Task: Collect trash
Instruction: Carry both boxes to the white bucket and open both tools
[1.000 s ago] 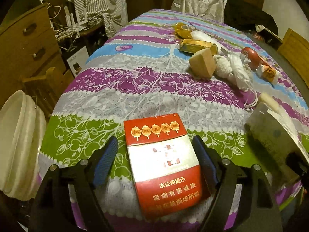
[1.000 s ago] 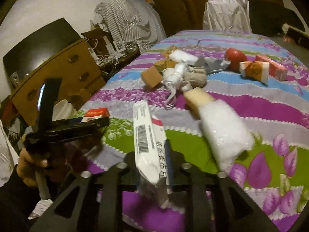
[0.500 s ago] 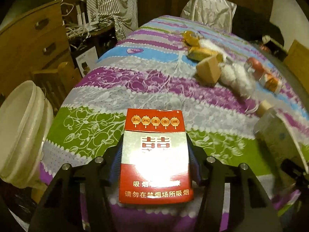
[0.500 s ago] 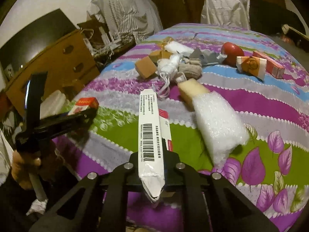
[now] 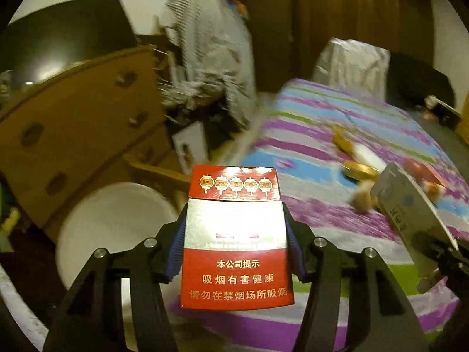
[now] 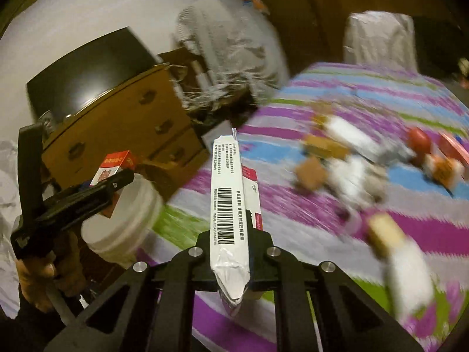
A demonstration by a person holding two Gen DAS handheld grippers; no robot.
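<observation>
While left gripper [image 5: 236,243] clamps cigarette pack [image 5: 236,236], right gripper [image 6: 234,234] pinches white packet [image 6: 227,202].

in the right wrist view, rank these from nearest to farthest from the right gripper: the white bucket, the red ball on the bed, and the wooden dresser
Measured from the right gripper, which is shut on a white packet:
1. White bucket, low on the left beside the bed.
2. Wooden dresser, behind the bucket, upper left.
3. Red ball, far right on the striped bedspread.

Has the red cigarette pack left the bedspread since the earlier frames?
Yes. The cigarette pack, clamped in the left gripper, has been lifted off the bedspread and carried left toward the white bucket beside the bed.
</observation>
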